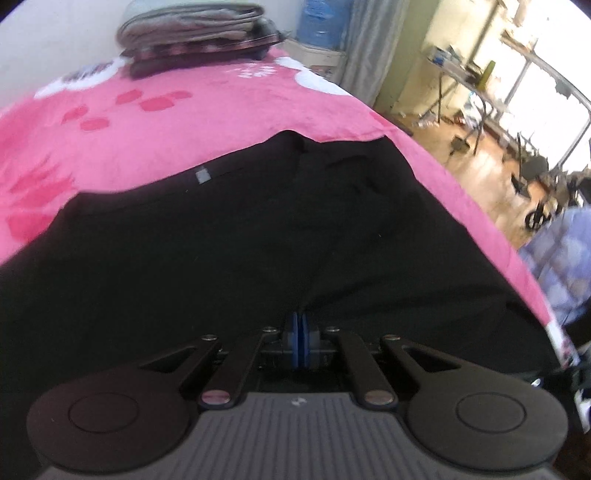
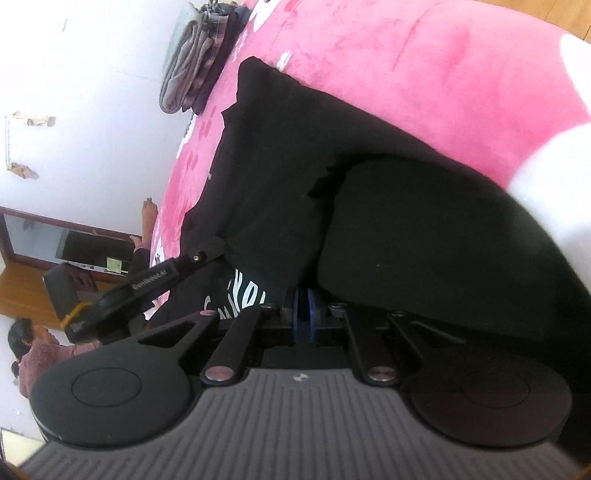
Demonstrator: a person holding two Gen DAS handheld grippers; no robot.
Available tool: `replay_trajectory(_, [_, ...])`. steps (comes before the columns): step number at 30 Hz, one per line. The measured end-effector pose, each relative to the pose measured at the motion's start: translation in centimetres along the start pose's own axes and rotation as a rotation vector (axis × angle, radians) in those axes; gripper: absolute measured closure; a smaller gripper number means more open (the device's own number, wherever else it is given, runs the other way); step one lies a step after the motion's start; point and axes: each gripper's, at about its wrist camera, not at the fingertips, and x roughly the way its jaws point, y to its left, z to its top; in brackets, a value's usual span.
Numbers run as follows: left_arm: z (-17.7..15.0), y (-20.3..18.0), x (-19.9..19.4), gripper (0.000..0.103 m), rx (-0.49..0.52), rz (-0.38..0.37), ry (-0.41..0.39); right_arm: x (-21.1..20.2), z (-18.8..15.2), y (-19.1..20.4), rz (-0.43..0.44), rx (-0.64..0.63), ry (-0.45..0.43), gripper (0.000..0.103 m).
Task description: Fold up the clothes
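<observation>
With both pinching its near edge, the black cotton garment (image 1: 258, 229) lies spread on the pink plush blanket (image 1: 166, 122). Left gripper (image 1: 299, 325) and right gripper (image 2: 303, 299) clamp cloth, probably to carry a fold.

Bedroom in a home, probably lived-in.
Bed with pink paw-print blanket (image 1: 221, 122); folded clothes stack (image 1: 195, 33); water dispenser (image 1: 321, 33); wood-framed mirror (image 2: 33, 236); wooden floor (image 1: 491, 177).

Black garment (image 1: 258, 240) with white lettering; pink blanket (image 1: 184, 122) with red-and-white prints.
</observation>
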Motion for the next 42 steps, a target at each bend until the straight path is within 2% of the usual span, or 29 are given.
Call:
replay_trajectory(2, [0.0, -0.3, -0.2, 0.094, 0.033, 0.014, 0.006, -0.8, 0.2, 0.6, -0.025, -0.063, -0.007, 0.095])
replay_trajectory(3, [0.0, -0.3, -0.4, 0.087, 0.040, 0.023, 0.009, -1.2, 0.2, 1.0, -0.041, -0.109, -0.014, 0.091])
replay_trajectory(6, [-0.1, 0.0, -1.3, 0.060, 0.050, 0.096, -0.012, -3.1, 0.4, 2.7, -0.100, -0.294, -0.079, 0.089])
replay_trajectory(8, [-0.4, -0.1, -2.4, 0.059, 0.078, 0.176, -0.077, -4.3, 0.5, 3.9, -0.158, -0.443, -0.151, 0.089])
replay_trajectory(10, [-0.8, -1.1, -3.6, 0.059, 0.149, 0.160, -0.139, -4.9, 0.4, 5.2, -0.258, -0.616, -0.226, 0.089])
replay_trajectory(12, [-1.7, -3.0, -4.6, 0.058, 0.237, 0.038, -0.173, -4.5, 0.0, 6.1, -0.357, -0.794, -0.266, 0.089])
replay_trajectory(15, [-3.4, -7.0, -4.9, 0.056, 0.392, -0.098, -0.171, -3.1, -1.4, 6.5, -0.438, -1.025, -0.256, 0.089])
replay_trajectory(17, [-4.6, -9.7, -4.3, 0.056, 0.494, -0.121, -0.151, -1.9, -2.4, 6.9, -0.486, -1.179, -0.237, 0.089])
replay_trajectory(20, [-6.4, -12.7, -2.7, 0.056, 0.614, -0.106, -0.122, -0.1, -3.7, 7.1, -0.563, -1.347, -0.194, 0.089])
replay_trajectory(23, [-7.6, -14.1, -1.7, 0.059, 0.656, -0.066, -0.129, 0.9, -4.5, 6.9, -0.617, -1.441, -0.156, 0.088])
replay_trajectory(26, [-7.6, -14.1, -1.6, 0.067, 0.640, -0.077, -0.134, 1.4, -4.4, 6.7, -0.650, -1.465, -0.166, 0.088])
replay_trajectory(29, [-7.7, -14.0, -1.5, 0.077, 0.630, -0.084, -0.136, 1.5, -4.0, 6.6, -0.657, -1.463, -0.182, 0.088])
replay_trajectory(31, [-7.3, -13.8, -1.7, 0.091, 0.610, -0.092, -0.137, 2.1, -4.0, 6.5, -0.655, -1.478, -0.168, 0.090])
replay_trajectory(33, [-6.9, -13.6, -1.8, 0.094, 0.582, -0.096, -0.139, 2.6, -4.2, 6.2, -0.676, -1.507, -0.162, 0.098])
replay_trajectory(35, [-6.0, -13.2, -1.9, 0.095, 0.517, -0.130, -0.137, 2.6, -4.2, 6.1, -0.694, -1.517, -0.180, 0.099])
replay_trajectory(38, [-5.4, -13.1, -1.6, 0.096, 0.478, -0.165, -0.125, 2.5, -3.8, 5.7, -0.702, -1.497, -0.185, 0.099])
replay_trajectory(42, [-6.0, -14.0, -0.7, 0.096, 0.541, -0.150, -0.120, 2.3, -3.4, 5.3, -0.711, -1.471, -0.193, 0.099])
